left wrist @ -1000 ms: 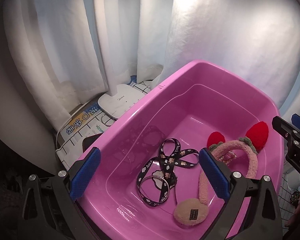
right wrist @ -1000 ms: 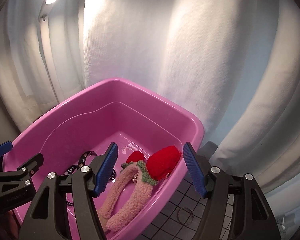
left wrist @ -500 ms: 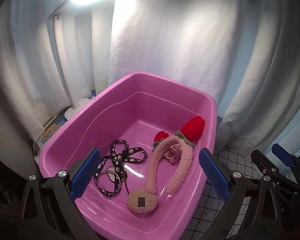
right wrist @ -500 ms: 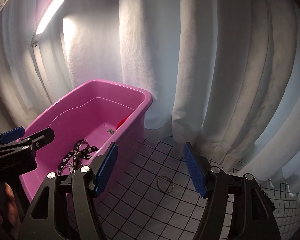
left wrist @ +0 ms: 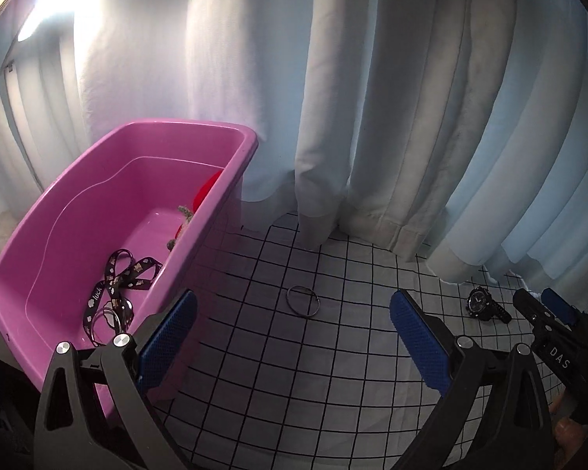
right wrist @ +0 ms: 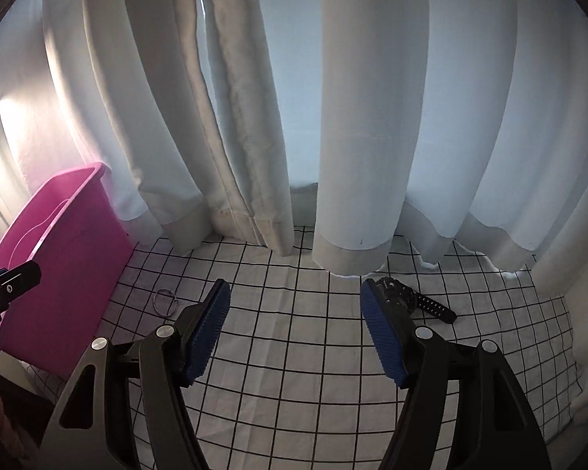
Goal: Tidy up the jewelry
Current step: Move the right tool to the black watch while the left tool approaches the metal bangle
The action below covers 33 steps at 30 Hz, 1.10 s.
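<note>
A pink tub (left wrist: 231, 145) stands at the left on a white checked cloth; it also shows in the right wrist view (right wrist: 70, 235). In it lie a black patterned lanyard (left wrist: 117, 282) and part of a fuzzy headband with red ears (left wrist: 204, 196). A thin metal bangle (left wrist: 302, 300) lies on the cloth right of the tub, seen too in the right wrist view (right wrist: 165, 302). A black watch (left wrist: 486, 305) lies further right, just past my right gripper's right finger (right wrist: 407, 299). My left gripper (left wrist: 292, 331) and right gripper (right wrist: 294, 327) are open and empty above the cloth.
White curtains (right wrist: 356, 117) hang along the back down to the cloth. The checked cloth (right wrist: 294, 372) covers the surface in front of both grippers. A lit lamp (left wrist: 39, 23) glows at the upper left behind the tub.
Both grippers have swung right, away from over the tub to over the cloth. The bangle and watch have come into view. Both stay open and empty.
</note>
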Available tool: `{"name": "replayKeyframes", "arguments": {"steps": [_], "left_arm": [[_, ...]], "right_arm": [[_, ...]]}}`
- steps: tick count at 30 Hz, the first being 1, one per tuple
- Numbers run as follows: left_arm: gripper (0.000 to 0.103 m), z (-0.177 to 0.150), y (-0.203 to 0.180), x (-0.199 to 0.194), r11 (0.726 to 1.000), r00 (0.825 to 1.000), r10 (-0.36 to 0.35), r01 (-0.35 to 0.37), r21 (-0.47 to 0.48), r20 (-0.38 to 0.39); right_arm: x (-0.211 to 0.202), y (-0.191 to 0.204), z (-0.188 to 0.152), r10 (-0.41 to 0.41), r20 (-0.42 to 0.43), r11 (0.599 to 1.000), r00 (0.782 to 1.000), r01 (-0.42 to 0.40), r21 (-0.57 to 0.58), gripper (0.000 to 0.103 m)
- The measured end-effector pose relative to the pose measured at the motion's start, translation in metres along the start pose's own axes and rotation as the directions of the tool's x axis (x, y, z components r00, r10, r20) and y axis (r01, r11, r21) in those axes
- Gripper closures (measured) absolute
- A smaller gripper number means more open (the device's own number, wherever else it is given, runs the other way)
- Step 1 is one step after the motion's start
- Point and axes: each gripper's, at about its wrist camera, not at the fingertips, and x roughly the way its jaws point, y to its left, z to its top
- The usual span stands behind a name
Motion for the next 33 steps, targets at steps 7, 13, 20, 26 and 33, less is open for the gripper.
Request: {"name": "replayKeyframes", "arguments": {"steps": [7,13,20,26,33], "left_arm": [[0.006,-0.020,-0.025,0.054,1.000,0.997,-0.007,0.007,-0.009,-0.076],[0.006,-0.033,-0.033,0.116,0.994,0.987,0.107,-0.103,0.041,-0.119],[0.006,-0.041,-0.035,0.158,0.992,0.979,0.124,-0.122,0.023,-0.162],[0.006,-0.045,-0.033,0.176,0.990,0.975,0.139,-0.139,0.011,-0.174],[0.006,-0.046,-0.026,0.194,0.987,0.968,0.153,-0.159,-0.016,-0.199]], "right_arm": [[0.029,-0.053,-0.020,-0.022,-0.044,0.999,0.999,0.025,0.048,0.037],[0.067,-0.075,-0.031,-0.011,-0.081,0.999,0.997,0.015,0.048,0.037],[0.109,-0.084,-0.033,0.005,-0.112,1.000,0.994,-0.002,0.024,0.037],[0.134,-0.094,-0.027,-0.042,-0.118,0.999,0.992,0.039,-0.029,0.037],[0.160,-0.104,-0.023,-0.055,-0.165,0.996,0.985,0.044,-0.073,0.038]]}}
